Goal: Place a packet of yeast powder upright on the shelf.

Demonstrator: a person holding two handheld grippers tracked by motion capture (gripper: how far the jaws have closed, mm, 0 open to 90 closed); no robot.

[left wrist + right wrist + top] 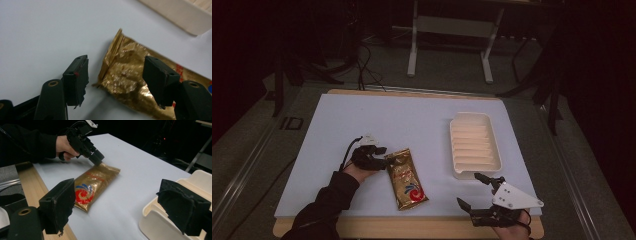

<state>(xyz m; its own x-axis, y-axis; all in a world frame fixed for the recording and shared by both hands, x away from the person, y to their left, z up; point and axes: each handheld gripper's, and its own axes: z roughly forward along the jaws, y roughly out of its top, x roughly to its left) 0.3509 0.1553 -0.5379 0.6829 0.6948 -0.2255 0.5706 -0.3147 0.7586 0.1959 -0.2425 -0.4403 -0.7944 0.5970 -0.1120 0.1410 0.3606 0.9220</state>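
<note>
A gold snack packet (406, 179) with a red and blue swirl lies flat near the table's front, left of centre. My left gripper (384, 157) is at its far left corner, open. In the left gripper view the two jaws of that gripper (116, 67) stand on either side of the crinkled end of the packet (125, 75), without closing on it. My right gripper (468, 188) hovers open near the front right edge, holding nothing. The right gripper view looks between the right gripper's own jaws (120, 200) at the packet (92, 187) and the left gripper (97, 158).
A cream ribbed tray (474, 145) sits on the right of the pale blue table top (387, 115), just beyond my right gripper; its corner (155, 217) is close by the right jaw. The table's wooden front edge (412, 227) is near both hands.
</note>
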